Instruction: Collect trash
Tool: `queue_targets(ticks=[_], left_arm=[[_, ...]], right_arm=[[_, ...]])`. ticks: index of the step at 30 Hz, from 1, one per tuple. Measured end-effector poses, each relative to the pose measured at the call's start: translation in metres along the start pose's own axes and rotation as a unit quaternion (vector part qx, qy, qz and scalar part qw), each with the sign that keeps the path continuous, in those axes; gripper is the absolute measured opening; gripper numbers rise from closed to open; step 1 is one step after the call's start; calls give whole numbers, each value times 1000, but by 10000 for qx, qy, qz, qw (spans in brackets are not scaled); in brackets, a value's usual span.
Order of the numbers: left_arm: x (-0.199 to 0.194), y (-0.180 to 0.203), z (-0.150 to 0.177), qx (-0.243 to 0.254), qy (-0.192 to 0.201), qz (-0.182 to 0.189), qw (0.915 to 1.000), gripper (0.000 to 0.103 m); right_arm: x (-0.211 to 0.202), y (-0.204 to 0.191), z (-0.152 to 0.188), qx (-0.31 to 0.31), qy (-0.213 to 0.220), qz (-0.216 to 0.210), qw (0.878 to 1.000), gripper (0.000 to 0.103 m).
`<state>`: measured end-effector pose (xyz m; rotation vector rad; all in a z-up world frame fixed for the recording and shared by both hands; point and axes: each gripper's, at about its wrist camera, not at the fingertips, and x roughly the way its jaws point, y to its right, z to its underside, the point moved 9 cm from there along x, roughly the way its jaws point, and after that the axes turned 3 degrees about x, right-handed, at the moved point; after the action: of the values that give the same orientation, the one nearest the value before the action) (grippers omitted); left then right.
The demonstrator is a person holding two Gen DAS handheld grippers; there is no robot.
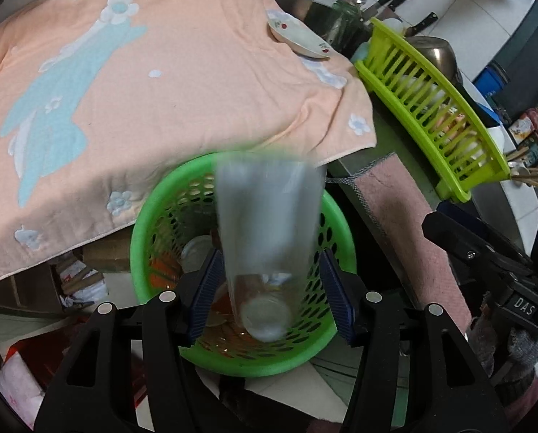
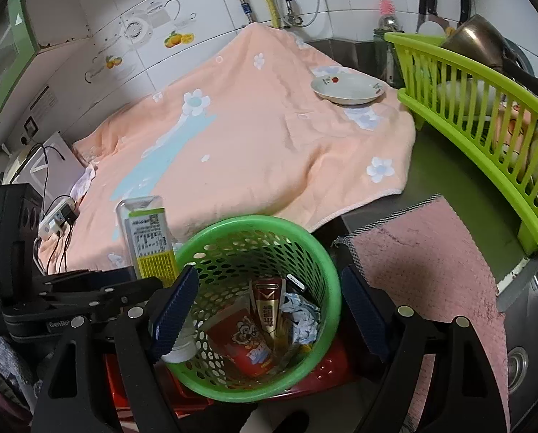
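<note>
The tube [image 1: 269,223], blurred, is between the fingers of the left gripper [image 1: 269,303], over the green basket [image 1: 142,223]; the pads stand apart from it. The right gripper [image 2: 269,310] is wide open and empty above the same basket, which holds a red packet [image 2: 243,342] and crumpled paper [image 2: 301,317].

Both hand-held grippers [image 1: 269,299] [image 2: 269,310] angled downward, jaws apart.

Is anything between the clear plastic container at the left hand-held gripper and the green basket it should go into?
Nothing visible blocks it. The clear container sits between the open jaws of the left hand-held gripper, directly above the mouth of the green basket. Only trash already collected lies inside, low on the bottom. The container is motion-blurred.
</note>
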<state>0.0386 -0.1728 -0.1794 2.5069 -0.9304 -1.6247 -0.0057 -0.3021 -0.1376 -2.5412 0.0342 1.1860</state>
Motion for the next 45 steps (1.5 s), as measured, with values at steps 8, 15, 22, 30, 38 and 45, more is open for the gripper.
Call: queue_targets(ticks=[8, 15, 22, 30, 38, 45], left_arm=[[-11, -4, -4, 27, 168, -52, 9998, 63], [-29, -20, -11, -50, 410, -271, 9988, 66], [-52, -35, -21, 15, 751, -615, 9953, 72], [-75, -56, -30, 78, 1093, -1103, 9878, 81], [-95, -74, -35, 50, 1377, -1425, 9802, 91], [-113, -86, -40, -11, 1658, -1675, 9718, 94]], right_arm=[[2, -1, 0, -4, -21, -27, 10000, 78], [7, -17, -3, -180, -70, -152, 9997, 78], [10, -36, -8, -406, -69, -225, 9989, 79], [14, -54, -14, -667, -37, -222, 9975, 81], [17, -66, -19, -776, -7, -255, 9967, 86], [17, -81, -25, -934, 89, -207, 9954, 90]])
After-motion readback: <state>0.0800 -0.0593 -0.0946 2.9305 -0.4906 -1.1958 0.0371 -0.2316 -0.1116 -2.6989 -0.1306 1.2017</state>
